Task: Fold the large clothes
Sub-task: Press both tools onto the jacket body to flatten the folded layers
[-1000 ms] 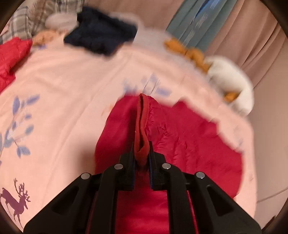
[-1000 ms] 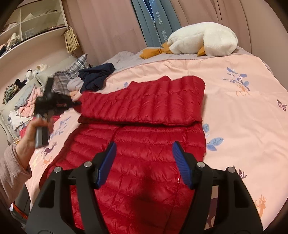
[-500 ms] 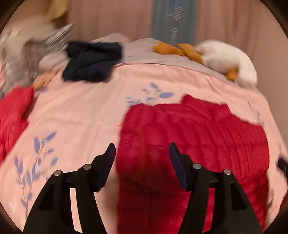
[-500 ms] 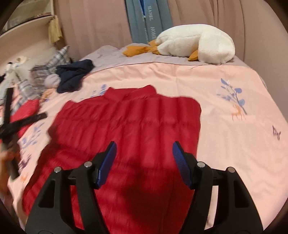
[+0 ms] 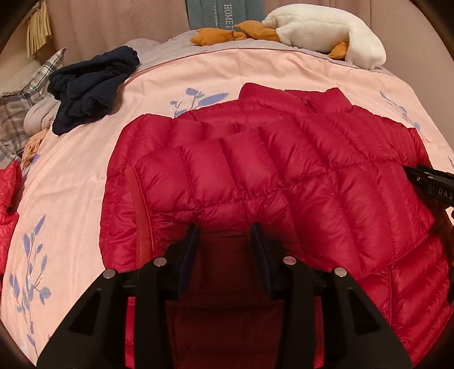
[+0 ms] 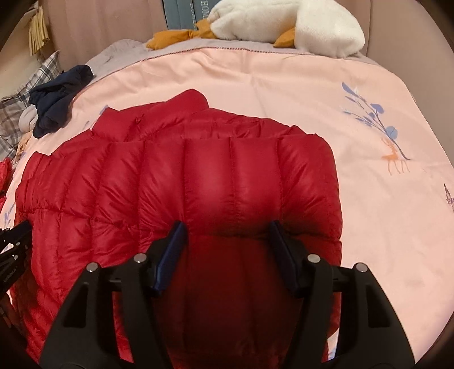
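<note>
Pink bedding (image 6: 283,85) printed with blue sprigs and small deer covers the bed on which we work, with drawn pinkish curtains (image 5: 119,22) behind it.

Item one: red quilted down jacket (image 5: 255,170), lying mid-bed, folded over itself so that its upper layer ends in a rounded fold edge close under both our grippers. Its stand-up collar (image 5: 312,99) points toward the far end of the bed. An orange-red trimmed hem edge (image 5: 142,204) shows along its left side in the left wrist view.

Item two: our left gripper (image 5: 225,235), tilted down over the near fold of the jacket. Its jaws are closing, with jacket fabric lying below and between them; we cannot see the pads pressing on it.

Item three: our right gripper (image 6: 227,230), likewise tilted down over the jacket's fold edge, jaws spread apart, nothing clamped.

Item four: dark navy garment (image 5: 90,85), bunched at the left of the bed, well apart from the jacket.

Item five: plaid pillow (image 5: 25,93), just beyond the navy garment.

Item six: white plush goose (image 6: 283,25) with orange feet, lying across the far end.

Item seven: second red quilted piece (image 5: 7,204), at the far left edge of the left wrist view.
</note>
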The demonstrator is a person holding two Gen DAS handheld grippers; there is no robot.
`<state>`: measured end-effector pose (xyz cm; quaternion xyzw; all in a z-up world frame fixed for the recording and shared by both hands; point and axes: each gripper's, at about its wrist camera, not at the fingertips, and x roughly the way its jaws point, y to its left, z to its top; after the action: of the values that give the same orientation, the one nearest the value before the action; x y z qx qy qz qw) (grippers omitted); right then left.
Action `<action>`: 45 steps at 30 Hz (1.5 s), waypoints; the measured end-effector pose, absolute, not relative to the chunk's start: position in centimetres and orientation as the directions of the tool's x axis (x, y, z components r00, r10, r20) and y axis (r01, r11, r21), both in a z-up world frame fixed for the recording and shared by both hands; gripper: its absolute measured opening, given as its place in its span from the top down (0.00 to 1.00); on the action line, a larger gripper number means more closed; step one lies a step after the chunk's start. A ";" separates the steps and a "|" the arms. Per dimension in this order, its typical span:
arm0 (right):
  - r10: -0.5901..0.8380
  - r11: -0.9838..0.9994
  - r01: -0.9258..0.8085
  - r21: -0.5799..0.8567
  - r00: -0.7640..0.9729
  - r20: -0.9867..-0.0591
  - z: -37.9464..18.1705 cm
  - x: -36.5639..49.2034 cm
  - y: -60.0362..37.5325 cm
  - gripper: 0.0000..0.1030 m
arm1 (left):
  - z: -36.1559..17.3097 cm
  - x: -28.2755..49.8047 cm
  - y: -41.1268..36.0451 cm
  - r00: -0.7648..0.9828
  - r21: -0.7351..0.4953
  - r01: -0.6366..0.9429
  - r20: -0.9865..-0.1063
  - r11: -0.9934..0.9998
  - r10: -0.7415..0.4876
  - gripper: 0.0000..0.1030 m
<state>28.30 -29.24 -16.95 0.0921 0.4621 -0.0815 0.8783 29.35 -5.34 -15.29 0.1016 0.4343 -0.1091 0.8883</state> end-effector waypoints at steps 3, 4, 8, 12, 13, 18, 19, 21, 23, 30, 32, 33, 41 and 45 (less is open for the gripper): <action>-0.087 0.969 0.238 0.072 0.596 -0.798 -14.7 27.3 -28.3 0.42 | -15.2 29.5 -5.2 0.592 0.074 0.280 -0.798 0.957 -0.111 0.61; -0.072 0.973 0.216 0.083 0.622 -0.780 -14.0 26.6 -27.8 0.42 | -15.2 29.5 -5.3 0.593 0.075 0.281 -0.798 0.957 -0.111 0.61; 0.000 0.990 0.103 0.095 0.679 -0.734 -12.5 24.1 -25.0 0.42 | -15.3 29.3 -5.4 0.597 0.080 0.280 -0.795 0.957 -0.108 0.61; -0.024 0.999 0.046 0.005 0.608 -0.793 -15.6 24.1 -22.8 0.42 | -15.3 29.3 -5.6 0.598 0.090 0.279 -0.795 0.956 -0.100 0.61; -0.032 0.999 0.041 -0.009 0.597 -0.802 -16.4 24.3 -22.7 0.42 | -15.4 29.3 -5.7 0.600 0.093 0.279 -0.794 0.956 -0.098 0.61; -0.023 0.997 0.073 0.025 0.587 -0.809 -16.1 24.2 -22.9 0.41 | -15.1 29.1 -5.7 0.603 0.098 0.265 -0.793 0.959 -0.086 0.61; -0.012 0.996 0.074 0.040 0.596 -0.803 -15.6 23.7 -22.9 0.42 | -14.7 28.6 -5.3 0.602 0.080 0.256 -0.793 0.963 -0.094 0.61; 0.018 0.997 0.050 0.063 0.625 -0.781 -14.4 22.0 -22.7 0.42 | -14.0 27.5 -4.9 0.603 0.052 0.261 -0.789 0.964 -0.120 0.61; 0.034 0.997 0.025 0.066 0.644 -0.764 -13.4 19.8 -22.3 0.41 | -13.4 25.8 -4.4 0.609 0.046 0.278 -0.781 0.960 -0.139 0.61; 0.068 0.998 -0.031 0.061 0.589 -0.805 -14.7 14.6 -20.5 0.38 | -14.2 19.1 -3.6 0.588 0.072 0.365 -0.791 0.928 -0.170 0.60; 0.037 0.999 -0.047 0.014 0.530 -0.847 -16.5 13.9 -19.6 0.37 | -15.5 18.0 -3.6 0.566 0.094 0.378 -0.811 0.921 -0.150 0.60; 0.028 0.999 -0.048 0.004 0.515 -0.857 -17.0 13.7 -19.4 0.37 | -16.0 17.8 -3.6 0.559 0.100 0.382 -0.817 0.919 -0.143 0.59; 0.007 1.000 -0.019 -0.004 0.509 -0.861 -15.9 9.5 -19.8 0.37 | -15.9 14.2 -1.6 0.544 0.077 0.372 -0.825 0.925 -0.150 0.52; 0.010 1.000 -0.023 -0.002 0.519 -0.855 -15.9 5.8 -19.4 0.37 | -16.1 11.5 -0.1 0.550 0.082 0.370 -0.822 0.925 -0.147 0.50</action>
<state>5.79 -19.42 -15.91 -0.0062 0.4902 0.0094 0.8715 11.48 -0.08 -16.07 0.1239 0.4506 -0.1484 0.8716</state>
